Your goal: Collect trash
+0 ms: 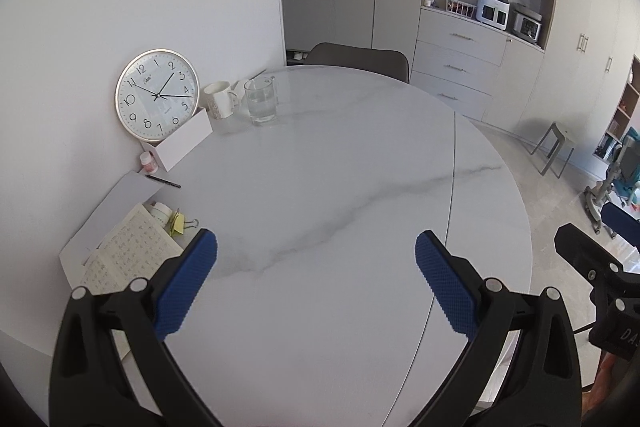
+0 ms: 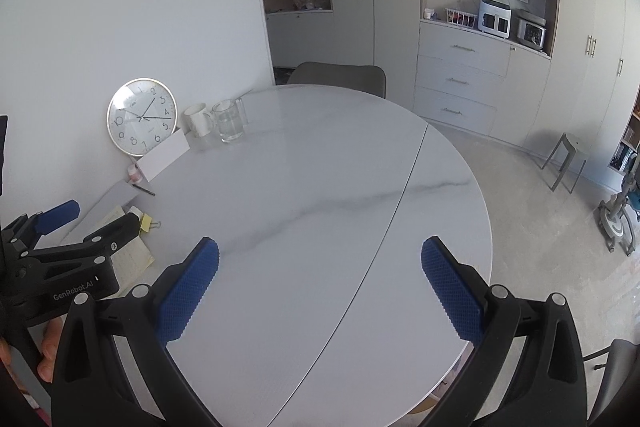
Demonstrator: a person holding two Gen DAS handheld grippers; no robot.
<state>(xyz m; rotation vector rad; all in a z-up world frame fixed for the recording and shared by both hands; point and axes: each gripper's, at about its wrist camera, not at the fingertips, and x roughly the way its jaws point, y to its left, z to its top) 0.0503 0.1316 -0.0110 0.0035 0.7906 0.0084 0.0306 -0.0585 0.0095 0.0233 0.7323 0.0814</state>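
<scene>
My left gripper (image 1: 316, 247) hangs open over the white marble table (image 1: 320, 167), nothing between its blue pads. My right gripper (image 2: 320, 253) is open too, empty, above the table's seam. In the right wrist view the left gripper (image 2: 92, 219) shows at the left edge, over the papers. Near the wall lie loose items: a printed paper sheet (image 1: 128, 255), a yellow sticky note with a binder clip (image 1: 180, 225), a small white jar (image 1: 160, 213), a black pen (image 1: 164, 181) and a small pink bottle (image 1: 149, 163). No piece of trash is plainly told apart.
A wall clock (image 1: 157, 94) leans on the wall behind a white box (image 1: 186, 143). A white mug (image 1: 220, 101) and a glass pitcher (image 1: 261, 101) stand at the back. A chair (image 1: 360, 59) sits beyond the table, a stool (image 1: 554, 149) on the floor to the right.
</scene>
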